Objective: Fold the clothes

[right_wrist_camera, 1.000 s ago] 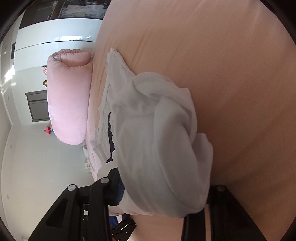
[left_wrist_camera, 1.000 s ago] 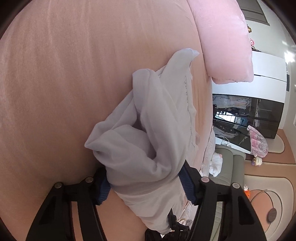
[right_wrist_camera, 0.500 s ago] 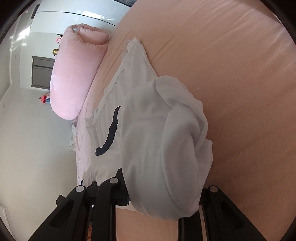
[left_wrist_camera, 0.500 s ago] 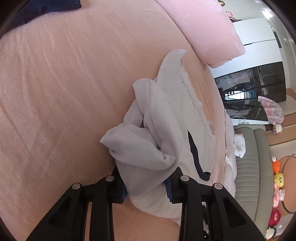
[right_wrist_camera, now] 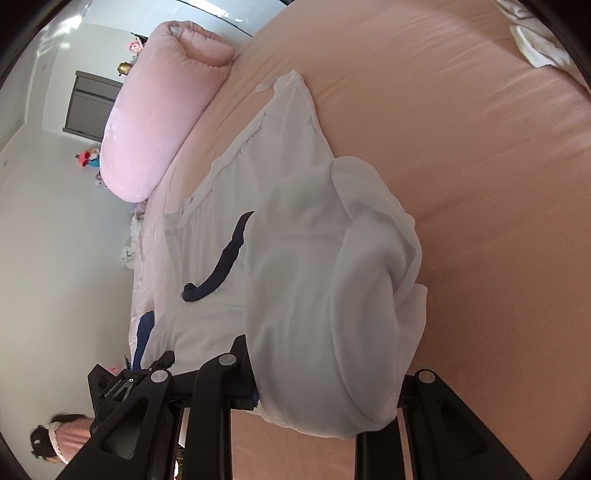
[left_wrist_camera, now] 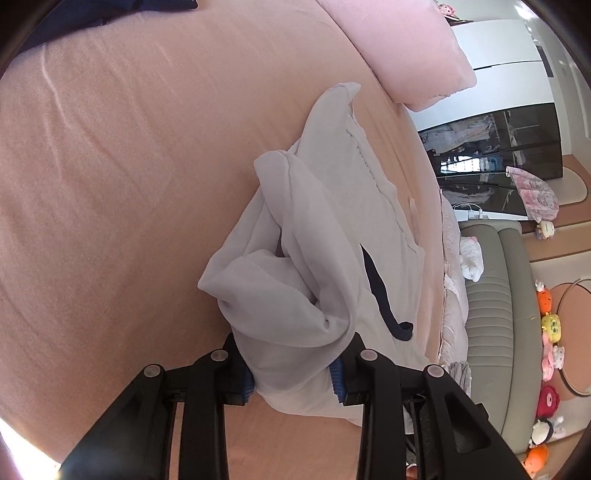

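Note:
A thin white garment (left_wrist_camera: pixel 332 221) lies crumpled on the pink bed sheet (left_wrist_camera: pixel 129 184), with a dark navy strap (left_wrist_camera: pixel 376 295) across it. My left gripper (left_wrist_camera: pixel 295 373) is shut on a bunched fold at the garment's near end, and cloth bulges over both blue pads. In the right wrist view the same white garment (right_wrist_camera: pixel 325 295) billows over my right gripper (right_wrist_camera: pixel 325 391), which is shut on another thick bunch of it. That bunch hides the right gripper's fingertips. The navy strap (right_wrist_camera: pixel 221 266) shows to the left of the bunch.
A pink pillow (left_wrist_camera: pixel 406 44) lies at the bed's far end. Dark clothing (left_wrist_camera: pixel 110 7) sits at the far left edge and a white cloth (right_wrist_camera: pixel 535 48) at the far right. Beside the bed stand a grey sofa (left_wrist_camera: pixel 491 295) and plush toys (left_wrist_camera: pixel 550 325).
The left jaws have narrowed onto the cloth. Both views have rolled, and the garment's near end has risen with the grippers. More of the garment and its navy strap now show.

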A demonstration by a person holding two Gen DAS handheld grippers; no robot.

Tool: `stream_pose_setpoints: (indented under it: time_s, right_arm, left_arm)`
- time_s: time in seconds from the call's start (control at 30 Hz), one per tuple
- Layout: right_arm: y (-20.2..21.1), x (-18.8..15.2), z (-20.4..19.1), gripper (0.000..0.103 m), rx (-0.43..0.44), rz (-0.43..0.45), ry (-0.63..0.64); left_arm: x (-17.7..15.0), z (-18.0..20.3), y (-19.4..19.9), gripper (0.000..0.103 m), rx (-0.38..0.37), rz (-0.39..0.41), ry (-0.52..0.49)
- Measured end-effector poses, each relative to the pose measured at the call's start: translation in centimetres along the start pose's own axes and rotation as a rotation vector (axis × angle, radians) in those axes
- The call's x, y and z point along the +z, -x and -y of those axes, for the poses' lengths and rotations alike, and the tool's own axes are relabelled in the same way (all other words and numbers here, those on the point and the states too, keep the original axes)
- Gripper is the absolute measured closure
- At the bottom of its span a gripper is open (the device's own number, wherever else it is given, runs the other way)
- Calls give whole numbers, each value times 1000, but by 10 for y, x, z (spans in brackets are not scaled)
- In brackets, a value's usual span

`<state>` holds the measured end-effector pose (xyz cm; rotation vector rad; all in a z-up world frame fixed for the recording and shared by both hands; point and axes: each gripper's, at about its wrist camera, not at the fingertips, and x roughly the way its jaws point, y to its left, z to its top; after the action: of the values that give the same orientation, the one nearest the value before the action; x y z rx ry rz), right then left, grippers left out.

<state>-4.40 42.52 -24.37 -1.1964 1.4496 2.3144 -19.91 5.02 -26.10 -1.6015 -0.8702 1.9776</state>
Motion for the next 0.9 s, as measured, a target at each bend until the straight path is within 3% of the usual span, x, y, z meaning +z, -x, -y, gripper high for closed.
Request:
stream_pose_setpoints:
  time_s: [0.17, 0.9]
  right_arm:
    - [11, -22, 12, 81, 20, -15, -35]
    - [54, -88, 26, 79, -5, -71, 110]
  left_arm:
    - [-13, -9, 10, 74, -10, -42, -16]
    - [-59, -33, 53, 74, -34, -141, -73]
